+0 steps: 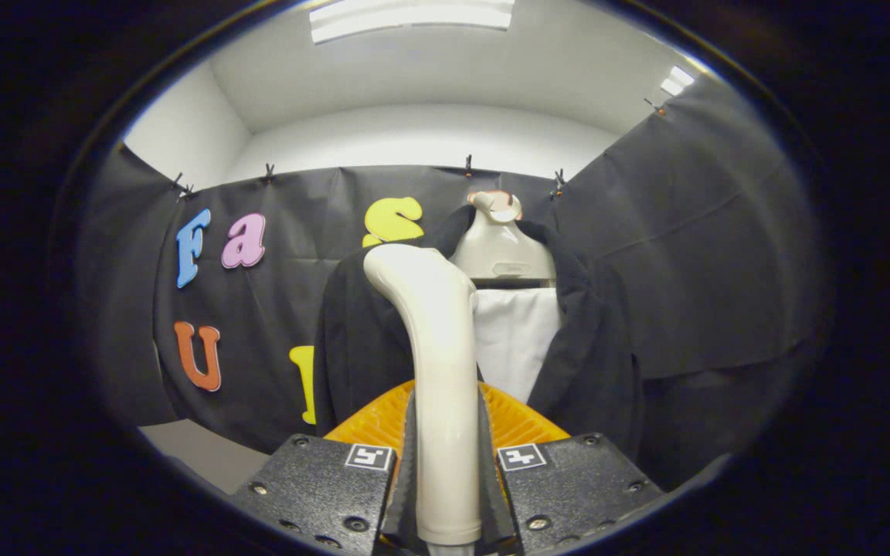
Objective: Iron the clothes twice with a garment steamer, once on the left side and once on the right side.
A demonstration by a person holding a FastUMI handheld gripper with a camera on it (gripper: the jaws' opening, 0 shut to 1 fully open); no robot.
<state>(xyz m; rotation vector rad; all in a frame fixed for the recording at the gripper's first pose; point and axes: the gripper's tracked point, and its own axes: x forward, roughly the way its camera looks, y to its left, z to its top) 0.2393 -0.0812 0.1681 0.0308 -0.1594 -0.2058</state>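
My gripper (445, 455) is shut on the cream handle of the garment steamer (433, 332), which rises upright between the fingers and bends to the left at its top. Beyond it hangs a dark jacket (592, 363) on a cream steamer hanger head (501, 251), open at the front over a white panel (514, 340). The steamer's head sits in front of the jacket's left lapel, and I cannot tell whether it touches the cloth.
Black cloth (692, 255) walls the booth behind and to the right of the jacket. A strip of pale floor (198, 455) shows at the lower left. Ceiling lights (410, 15) glow above.
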